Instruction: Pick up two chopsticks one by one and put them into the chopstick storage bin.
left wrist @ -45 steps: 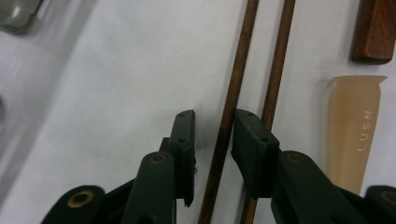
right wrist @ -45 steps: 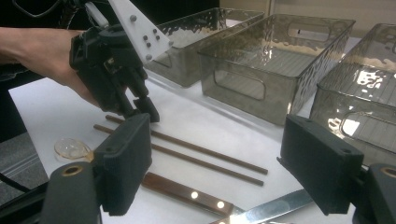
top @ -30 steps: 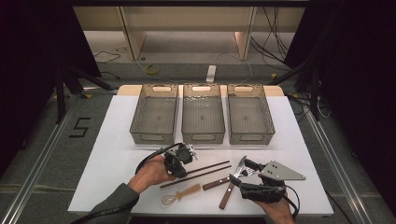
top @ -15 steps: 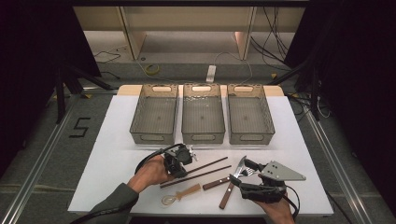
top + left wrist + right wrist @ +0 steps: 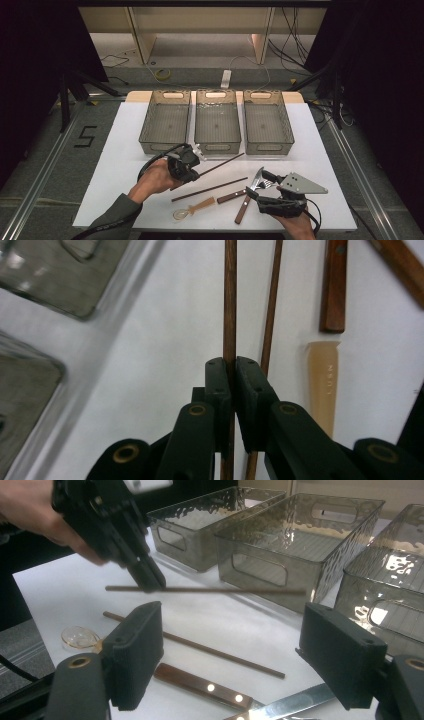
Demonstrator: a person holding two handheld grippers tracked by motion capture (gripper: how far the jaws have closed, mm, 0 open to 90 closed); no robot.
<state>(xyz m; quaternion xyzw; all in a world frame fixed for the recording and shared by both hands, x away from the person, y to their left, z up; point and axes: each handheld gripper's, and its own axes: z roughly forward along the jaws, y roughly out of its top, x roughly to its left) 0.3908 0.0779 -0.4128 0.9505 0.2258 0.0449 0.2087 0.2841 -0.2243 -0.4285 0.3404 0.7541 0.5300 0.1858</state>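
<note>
My left tongs (image 5: 194, 167) are clenched on one chopstick (image 5: 222, 163), gripped near its lower-left end, so most of the stick juts out free toward the upper right of the high view, pointing at the middle bin (image 5: 217, 122). In the right gripper view that chopstick (image 5: 225, 590) hangs level and clear above the worktop (image 5: 65, 595), which I judge is why I pinch it by one end: the long free part can go over a bin wall first. In the left gripper view the stick (image 5: 230, 300) runs straight up between my pads (image 5: 216, 385), held square.

The second chopstick (image 5: 210, 189) lies flat on the worktop (image 5: 125, 135), lower middle of the high view, with a spoon (image 5: 192, 209) below it and two wooden-handled knives (image 5: 243, 207) to its right.

My right tongs (image 5: 261, 186) stand released, jaws wide apart with nothing between them, waiting low right beside the knives. Three bins sit side by side at the back, left bin (image 5: 166, 122) and right bin (image 5: 267, 122) included, likely one for each kind of utensil.
</note>
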